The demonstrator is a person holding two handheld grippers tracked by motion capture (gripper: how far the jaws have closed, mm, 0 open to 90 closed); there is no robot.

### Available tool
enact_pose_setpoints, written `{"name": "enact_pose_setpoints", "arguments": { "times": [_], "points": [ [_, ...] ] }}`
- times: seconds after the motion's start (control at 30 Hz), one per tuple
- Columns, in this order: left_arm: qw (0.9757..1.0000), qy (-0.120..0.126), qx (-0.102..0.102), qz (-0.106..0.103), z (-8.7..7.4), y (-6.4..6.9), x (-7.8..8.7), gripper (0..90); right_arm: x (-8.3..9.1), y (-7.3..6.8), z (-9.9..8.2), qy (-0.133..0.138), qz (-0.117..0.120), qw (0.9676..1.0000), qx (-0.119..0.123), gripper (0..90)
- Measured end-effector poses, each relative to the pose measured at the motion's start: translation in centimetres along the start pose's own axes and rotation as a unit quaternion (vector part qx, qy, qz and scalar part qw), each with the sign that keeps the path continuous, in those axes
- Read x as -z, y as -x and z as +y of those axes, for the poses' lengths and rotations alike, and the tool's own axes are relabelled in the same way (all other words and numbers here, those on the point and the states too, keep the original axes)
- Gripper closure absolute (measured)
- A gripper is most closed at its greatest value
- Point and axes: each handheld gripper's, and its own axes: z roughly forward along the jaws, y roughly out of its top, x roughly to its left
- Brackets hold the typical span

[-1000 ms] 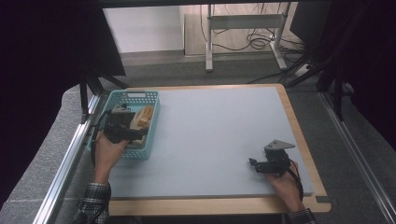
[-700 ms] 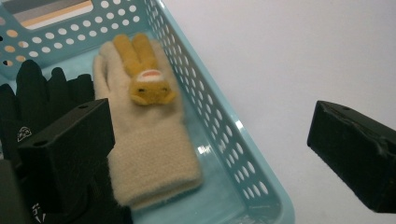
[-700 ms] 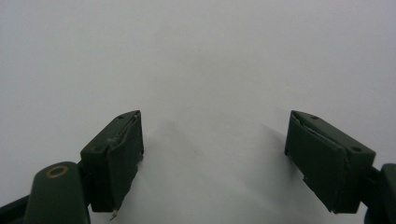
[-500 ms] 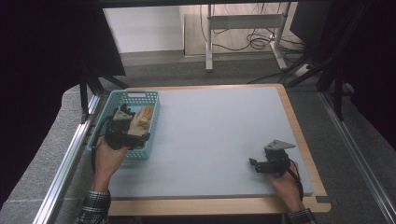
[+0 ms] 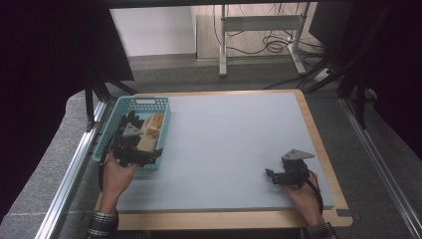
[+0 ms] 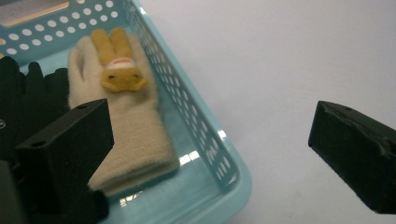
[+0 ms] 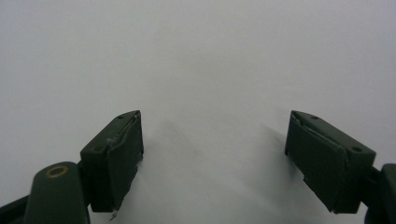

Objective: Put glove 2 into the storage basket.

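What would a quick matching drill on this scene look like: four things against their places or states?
Things:
1. beige glove
2. black glove
3. left tool
4. right tool

Places or states:
A. open, low over bare mat
B. in the basket, beside its mat-side wall
C. open, over the basket's near corner
D. in the basket, beside the beige glove

Pairs: 1-B, 2-D, 3-C, 4-A

Black hand-held gripper (image 5: 130,144) with grey three-cornered plate; plaid sleeve (image 5: 103,225).
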Motion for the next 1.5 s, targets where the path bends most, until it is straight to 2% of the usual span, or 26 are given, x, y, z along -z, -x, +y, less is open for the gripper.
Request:
{"name": "enact_pose_setpoints", "arguments": {
  "times": [0.83, 1.5],
  "points": [
    [0.9995, 0.015, -0.024, -0.016, -0.8, 2.7, -0.3, 0.4, 0.0, 0.0, 0.0, 0.0, 0.0, 1.0, 0.0, 18.8],
    [0.9983, 0.021, -0.04, -0.037, -0.4, 4.9, -1.9, 0.5, 0.0, 0.0, 0.0, 0.0, 0.0, 1.0, 0.0, 18.8]
  ]
}}
